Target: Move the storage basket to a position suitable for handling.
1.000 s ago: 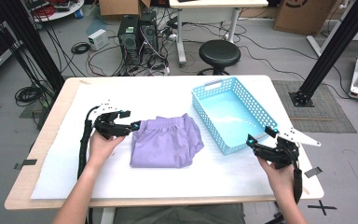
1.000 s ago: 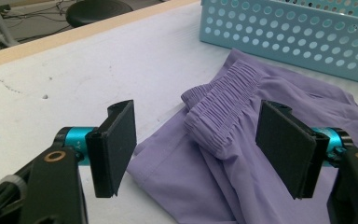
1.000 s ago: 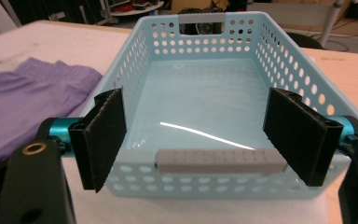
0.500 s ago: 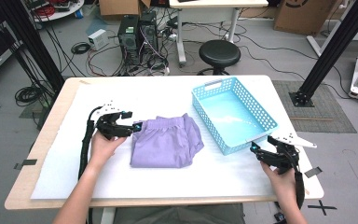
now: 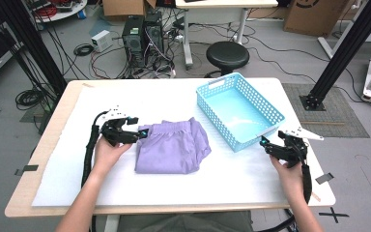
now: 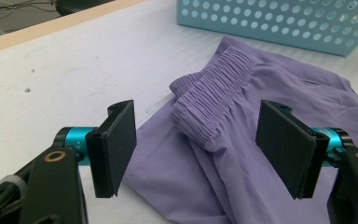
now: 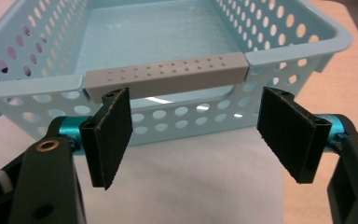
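Looking down from the high view, I had the folded lilac fabric garment with a gathered elastic waistband [image 5: 171, 147] lying on the white table cover [image 5: 140, 104], roughly at the centre of the table. The left gripper [image 5: 137, 135] sat at its nine o'clock, tips just at the cloth's edge. Through the left gripper view its jaws stood wide, one black pad on either side of the bunched waistband [image 6: 214, 109], neither pad pressing the cloth.

The pale blue perforated plastic basket [image 5: 239, 113] stood at the garment's two o'clock, empty, set askew on the table. The right gripper [image 5: 265, 143] pointed at the basket's near corner from about its five o'clock. In the right gripper view the jaws were wide apart with nothing between them but bare table cover; they had just been closing a little. They faced the basket's grey dimpled handle strip [image 7: 168, 77], which lay just beyond the pads, not touched.

I could read no brand, label or lettering on the garment, the basket or either gripper.
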`<state>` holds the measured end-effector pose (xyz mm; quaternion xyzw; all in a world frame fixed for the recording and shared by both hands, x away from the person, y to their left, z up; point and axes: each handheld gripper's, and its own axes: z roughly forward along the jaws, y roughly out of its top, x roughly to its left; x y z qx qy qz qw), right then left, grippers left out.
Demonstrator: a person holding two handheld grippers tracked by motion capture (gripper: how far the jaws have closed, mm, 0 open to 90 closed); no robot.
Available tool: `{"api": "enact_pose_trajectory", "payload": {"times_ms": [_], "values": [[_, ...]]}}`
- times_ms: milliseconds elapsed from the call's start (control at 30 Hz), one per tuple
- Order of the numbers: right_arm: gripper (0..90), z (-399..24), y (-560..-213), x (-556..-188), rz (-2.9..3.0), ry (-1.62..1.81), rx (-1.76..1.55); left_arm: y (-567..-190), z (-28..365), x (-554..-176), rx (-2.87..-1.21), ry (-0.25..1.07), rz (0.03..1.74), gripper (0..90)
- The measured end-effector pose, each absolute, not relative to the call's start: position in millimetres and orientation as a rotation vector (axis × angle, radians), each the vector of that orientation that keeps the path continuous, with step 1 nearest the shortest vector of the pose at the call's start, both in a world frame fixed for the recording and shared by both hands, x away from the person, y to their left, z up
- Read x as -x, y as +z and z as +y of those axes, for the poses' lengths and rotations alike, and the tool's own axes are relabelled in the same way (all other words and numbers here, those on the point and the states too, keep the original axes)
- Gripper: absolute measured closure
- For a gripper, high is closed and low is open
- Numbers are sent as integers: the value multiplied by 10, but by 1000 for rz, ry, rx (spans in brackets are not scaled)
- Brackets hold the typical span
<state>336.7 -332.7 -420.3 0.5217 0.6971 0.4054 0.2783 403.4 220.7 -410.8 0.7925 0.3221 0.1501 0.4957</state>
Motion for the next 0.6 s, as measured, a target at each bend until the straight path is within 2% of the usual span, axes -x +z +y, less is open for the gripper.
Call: {"api": "enact_pose_trajectory", "payload": {"times_ms": [167, 267, 467, 600], "values": [[267, -3374, -4204, -3440, 1826, 1071, -1449, -4113, 2195, -4034, -1918, 362, 779, 288], [266, -3340, -4188, -3348, 1811, 1135, -1451, -4110, 2206, -4041, -1917, 361, 774, 288], [264, -3028, -4183, -3043, 1838, 1222, -1369, -4103, 2214, -4050, -1908, 364, 774, 288], [264, -2835, -4234, -3014, 1867, 1190, -1340, -4098, 2197, -4046, -1906, 370, 768, 288]]}}
